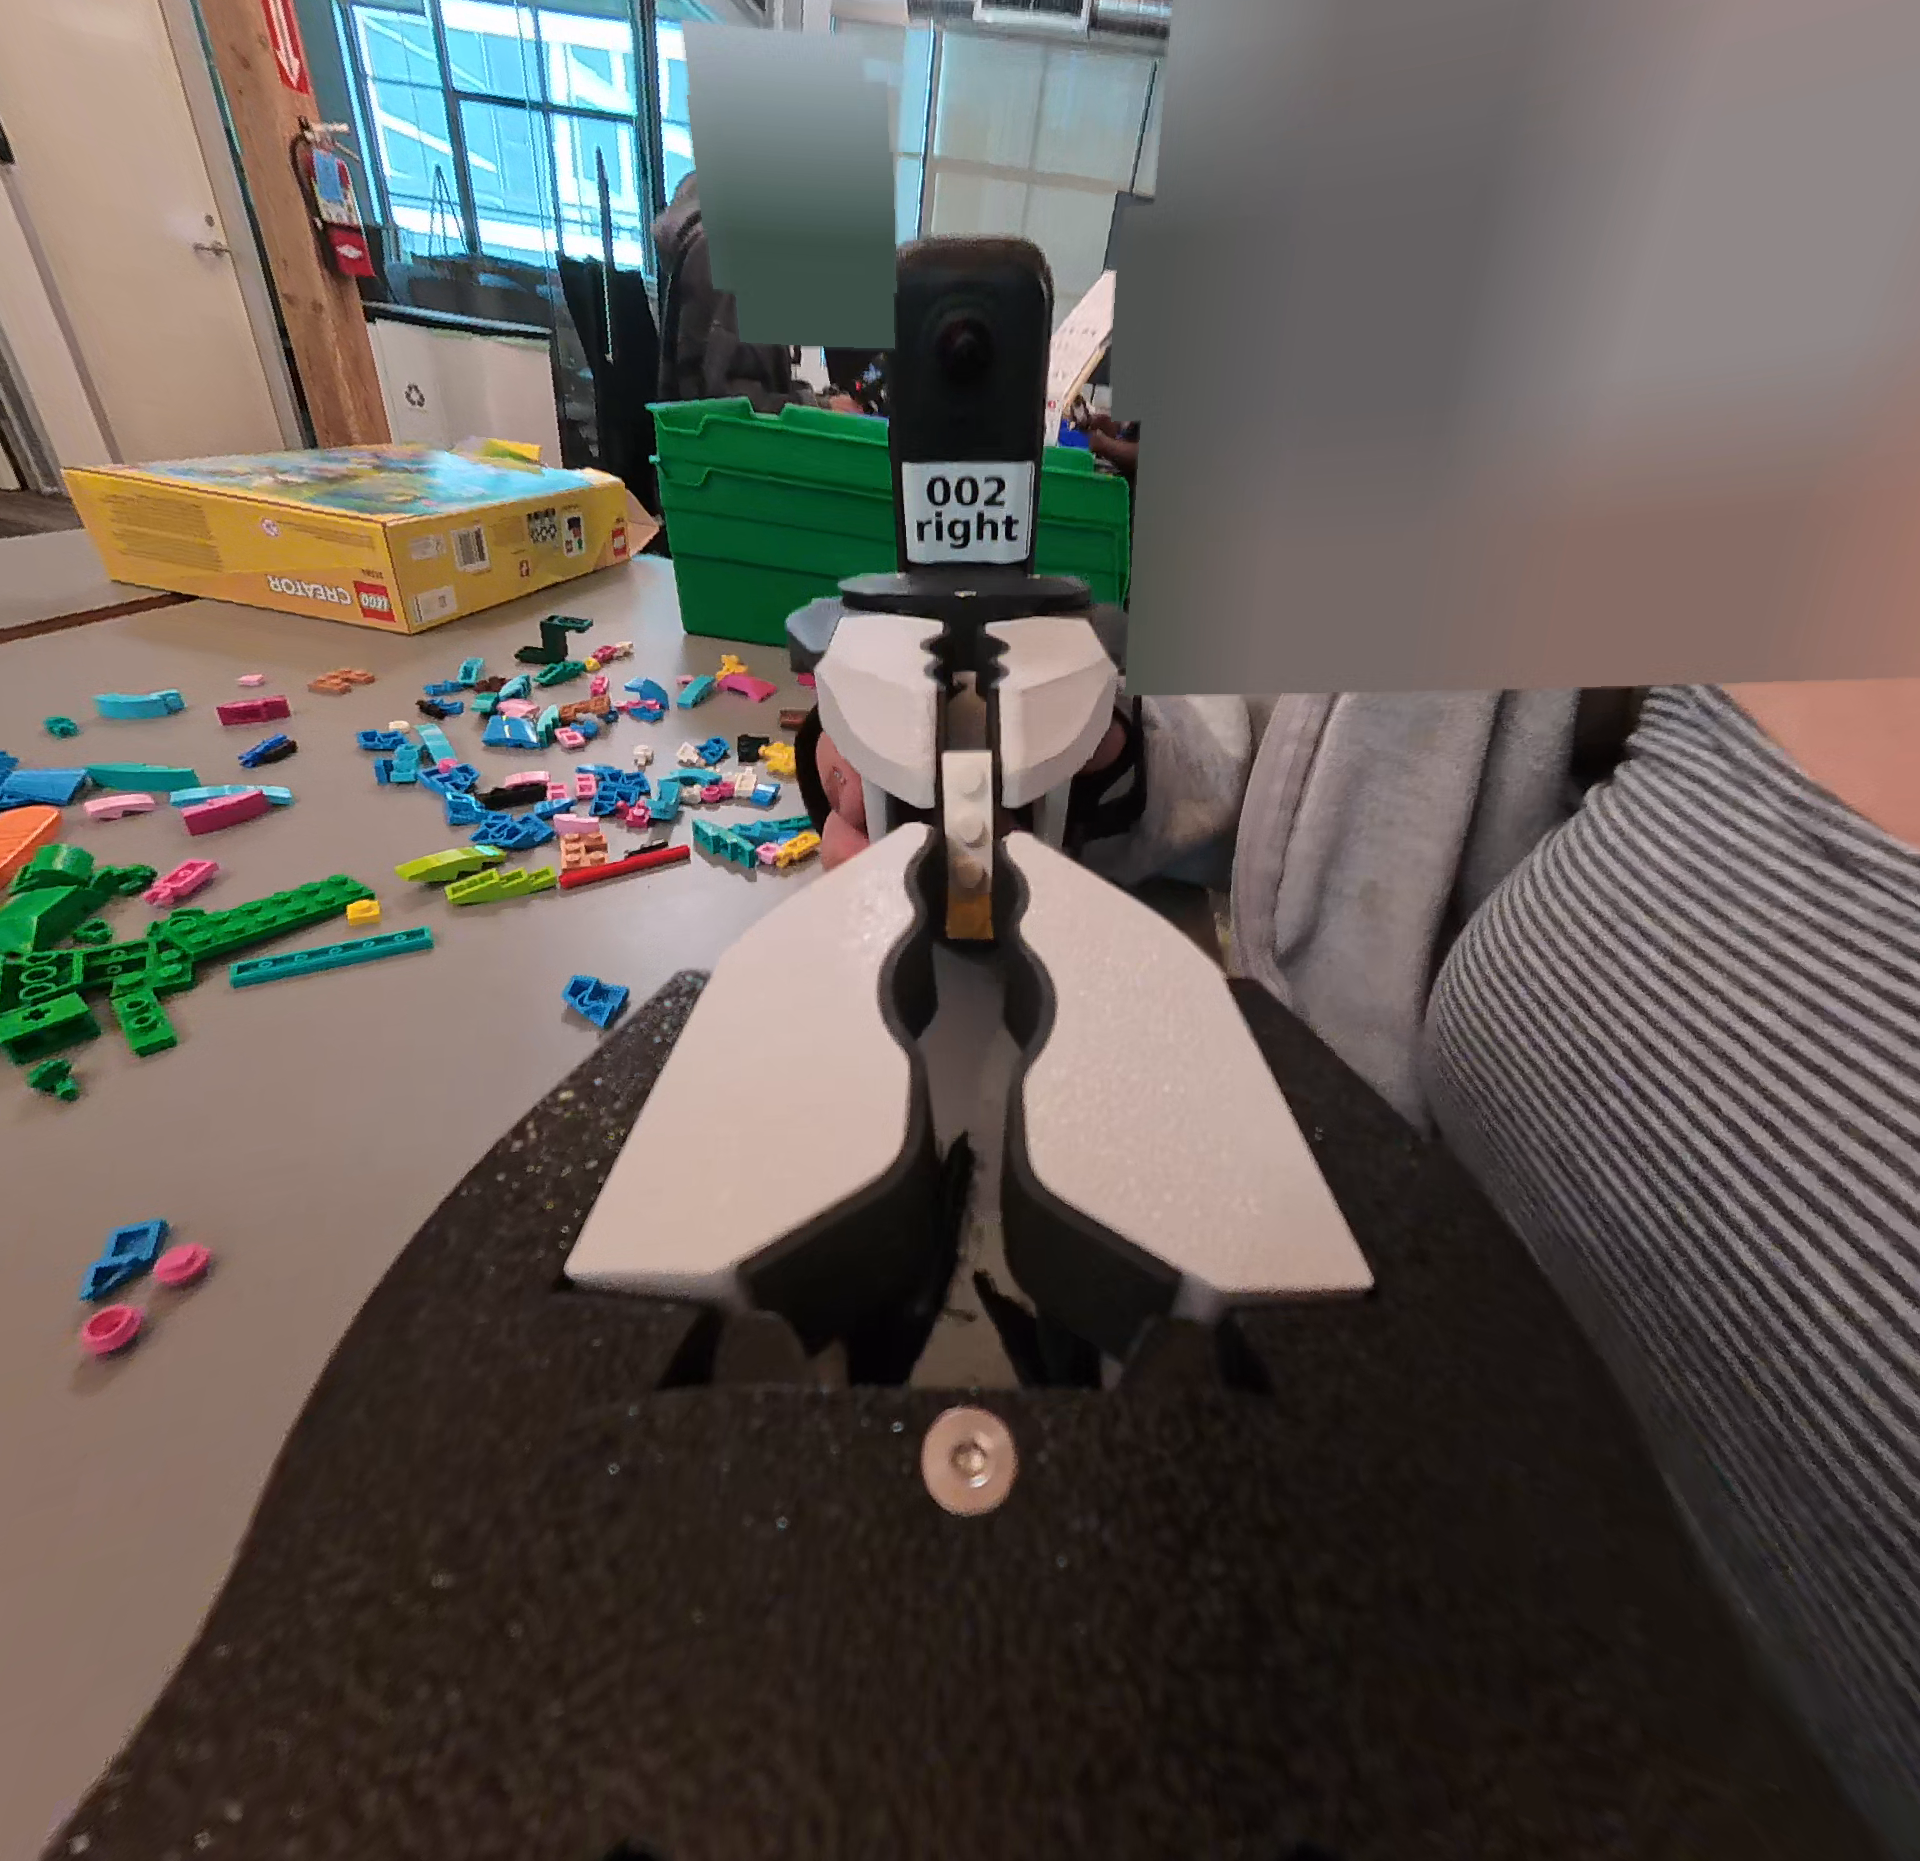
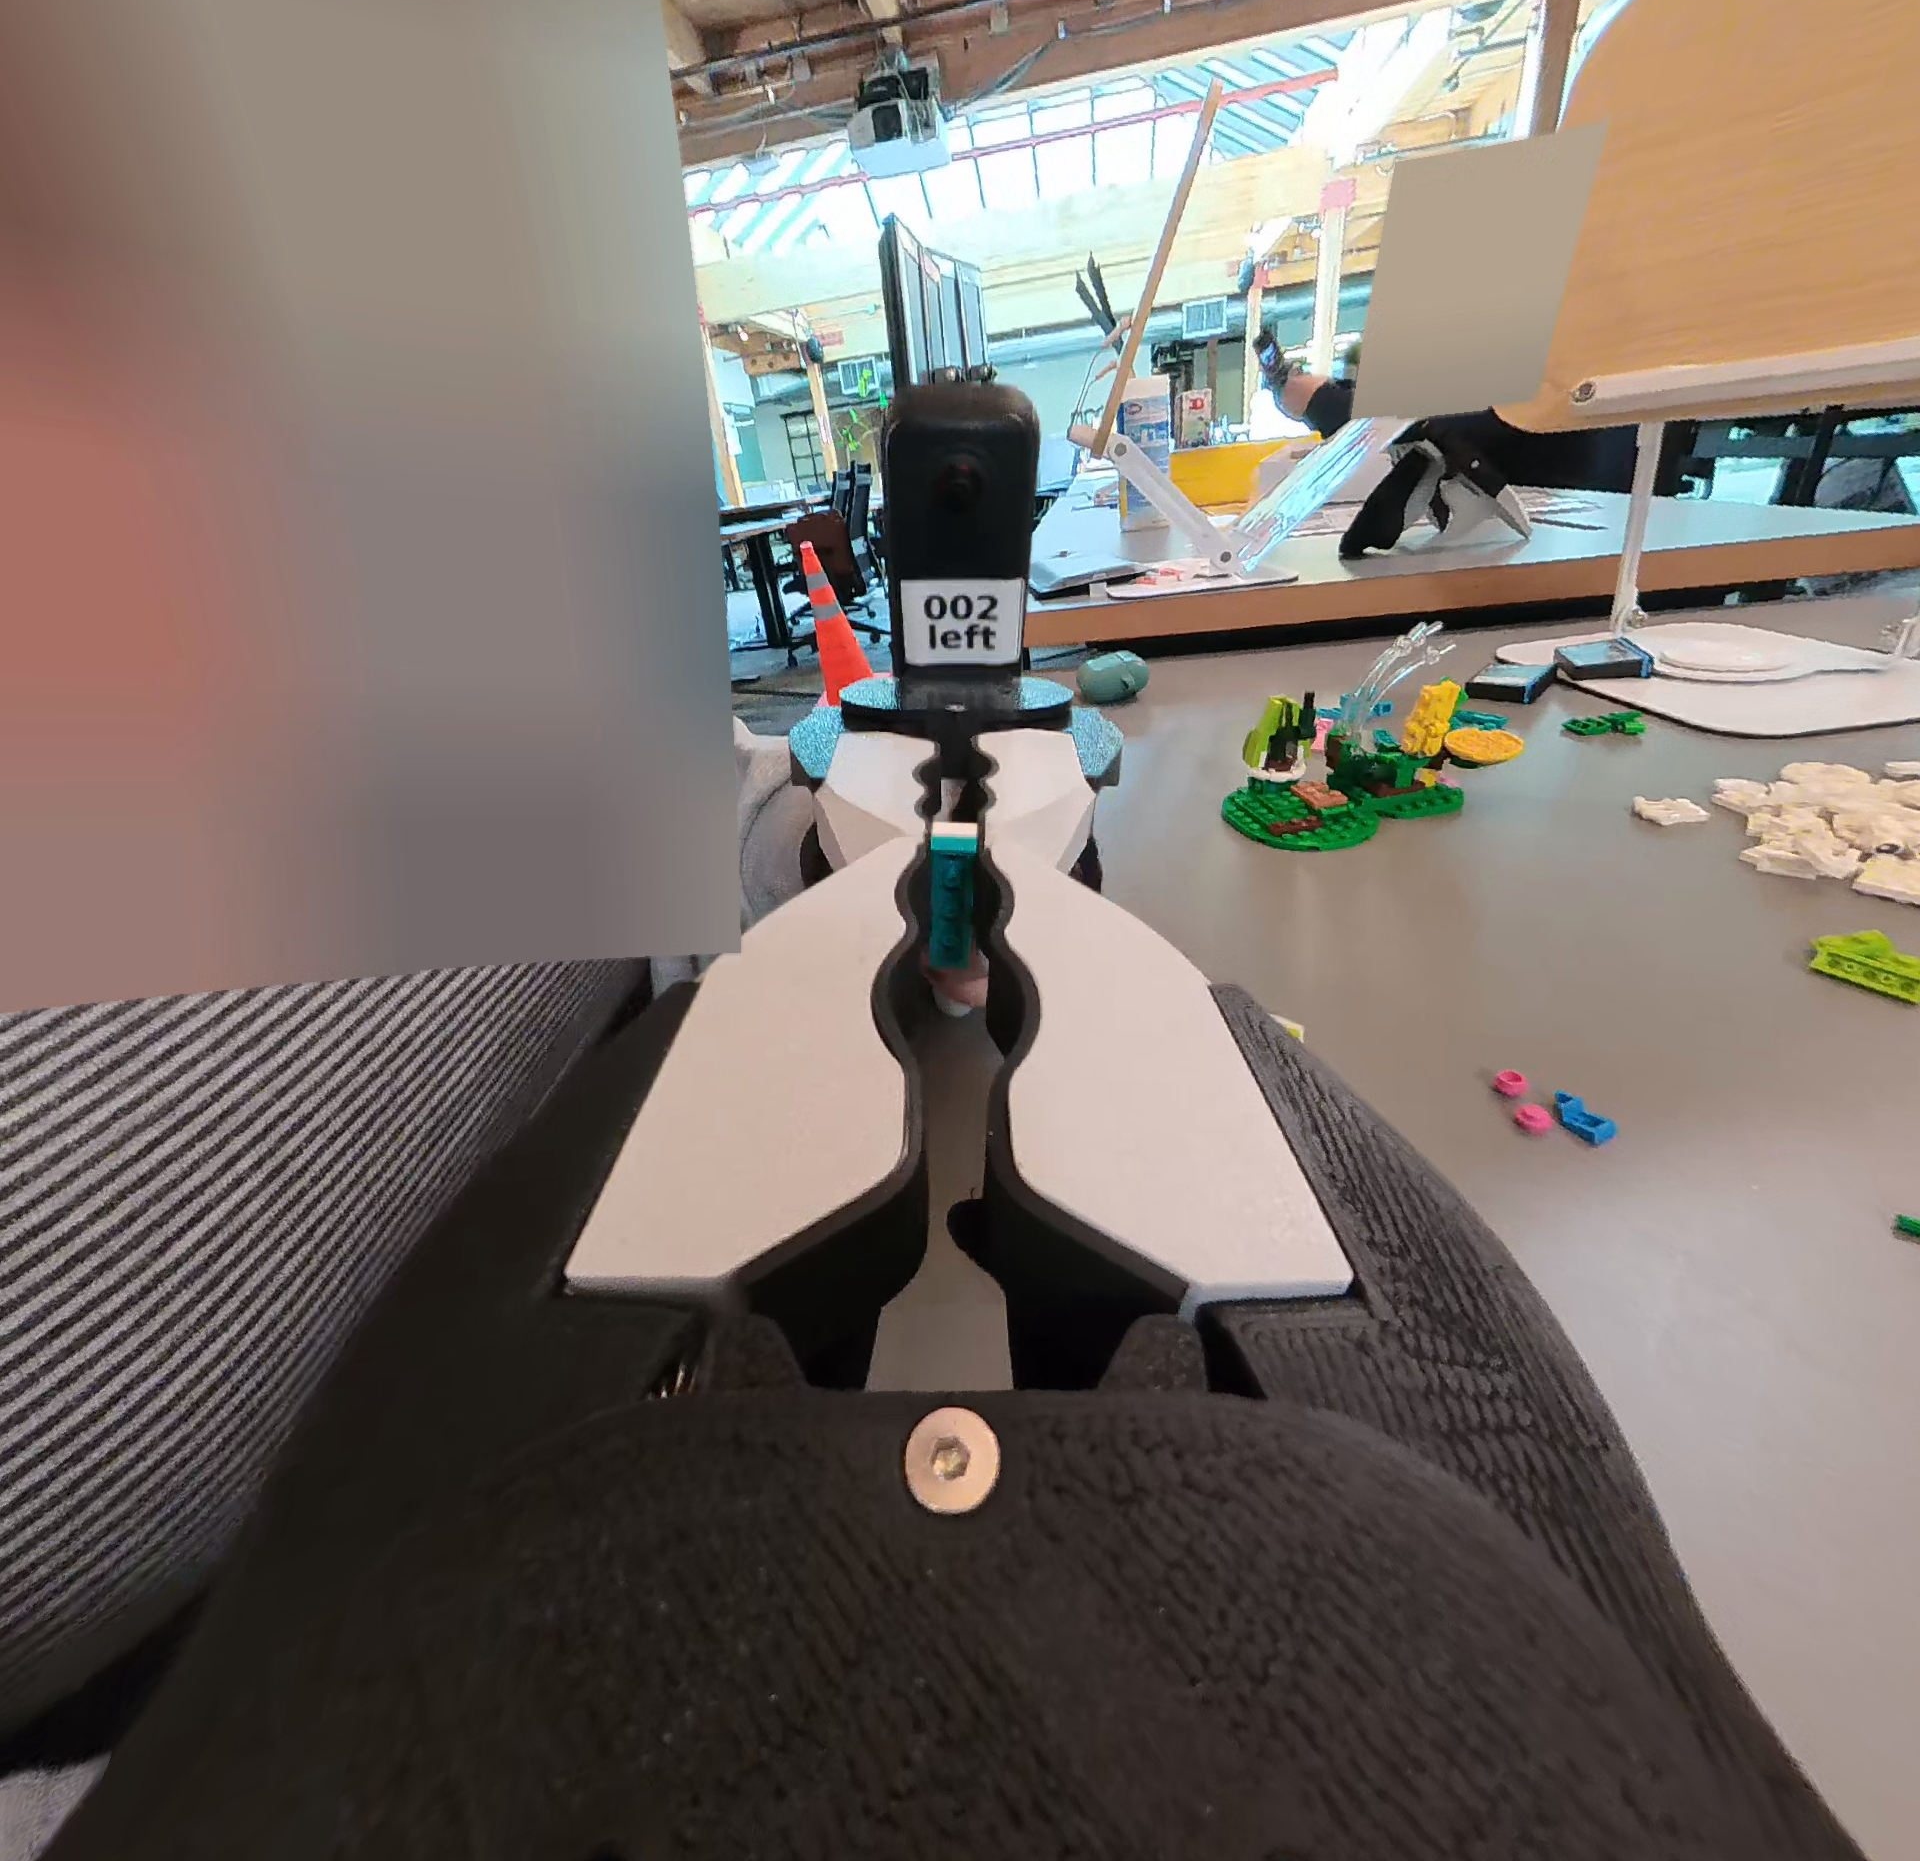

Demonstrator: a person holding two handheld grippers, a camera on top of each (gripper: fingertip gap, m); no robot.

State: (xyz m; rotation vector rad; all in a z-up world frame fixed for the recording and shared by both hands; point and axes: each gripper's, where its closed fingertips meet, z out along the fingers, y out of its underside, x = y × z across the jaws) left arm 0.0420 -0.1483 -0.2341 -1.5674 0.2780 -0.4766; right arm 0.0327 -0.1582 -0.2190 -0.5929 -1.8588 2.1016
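1. While both grippers are raised tip to tip above the counter [image 1: 312,1136], a small stacked brick piece [image 1: 968,824], white over teal, is shared between them.
2. Left gripper [image 1: 968,881] is clamped on its near end.
3. Right gripper [image 2: 951,912] is closed on the teal side [image 2: 951,907].
4. Loose bricks [image 1: 582,772] are scattered beyond.

Bright, even daylight | src: windows [image 1: 499,118] behind, skylights [image 2: 1039,128] overhead | shadows soft on worktop [image 1: 312,1136] | mild blowout at glass | fisheye bend at edges | near tongs soft, bkgd sharp-ish
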